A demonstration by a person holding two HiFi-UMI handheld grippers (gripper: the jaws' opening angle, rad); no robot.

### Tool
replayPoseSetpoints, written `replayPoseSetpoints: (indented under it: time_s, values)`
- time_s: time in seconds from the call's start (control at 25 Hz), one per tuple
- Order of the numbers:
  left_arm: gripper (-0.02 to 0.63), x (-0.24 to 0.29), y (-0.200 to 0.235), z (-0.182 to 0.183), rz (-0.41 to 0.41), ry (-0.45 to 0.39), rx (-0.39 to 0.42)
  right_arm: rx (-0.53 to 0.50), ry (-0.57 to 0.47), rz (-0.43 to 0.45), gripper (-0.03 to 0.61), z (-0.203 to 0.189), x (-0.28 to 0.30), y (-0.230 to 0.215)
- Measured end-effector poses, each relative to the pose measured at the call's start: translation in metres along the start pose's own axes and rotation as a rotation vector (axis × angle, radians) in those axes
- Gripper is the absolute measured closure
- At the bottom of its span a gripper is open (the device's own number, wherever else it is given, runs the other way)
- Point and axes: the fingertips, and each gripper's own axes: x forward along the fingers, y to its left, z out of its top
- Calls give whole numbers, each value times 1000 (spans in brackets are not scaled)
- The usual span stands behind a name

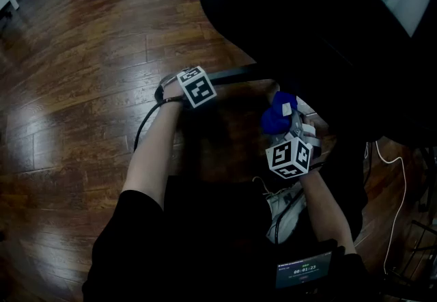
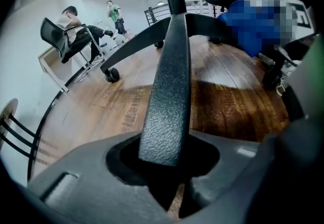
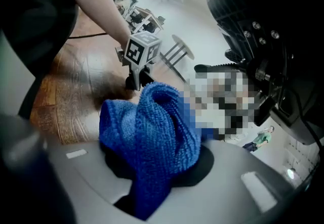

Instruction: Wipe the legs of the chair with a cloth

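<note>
A black office chair (image 1: pixel 307 27) stands over the wooden floor, and one textured black leg (image 2: pixel 169 91) of its star base runs out to the left (image 1: pixel 232 75). My left gripper (image 2: pixel 174 167) sits low over that leg with its jaws open; the leg passes between them with dark gaps at its sides. In the head view this gripper (image 1: pixel 191 92) lies at the leg's outer end. My right gripper (image 3: pixel 152 177) is shut on a bunched blue cloth (image 3: pixel 152 137), held just right of the leg under the seat (image 1: pixel 278 113).
A caster (image 2: pixel 111 73) ends another chair leg. Farther off, a seated person (image 2: pixel 71 30) and a standing person in green (image 2: pixel 115 15) are beside other chairs. A white cable (image 1: pixel 399 198) trails on the floor at right, and my white shoe (image 1: pixel 283 208) is below the grippers.
</note>
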Motion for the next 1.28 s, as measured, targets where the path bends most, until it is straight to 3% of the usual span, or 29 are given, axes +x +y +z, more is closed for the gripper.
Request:
replayPoseSetpoints:
  time_s: [0.2,0.64,1.08,1.28]
  values:
    - [466,-2,2,-2,-6,-3,-1,36,-68,12,472,5,-1,-6]
    - [466,-1,0,-1,-9,2,-12,28,-49,6,472,3,0,-2]
    - [486,-4,-6,-16,77,41,12,-22,-5,-2,472,0,-3,9]
    - [497,-15,-18,-29,125,71,-12,-83,-2,0,472,-1,-3,10]
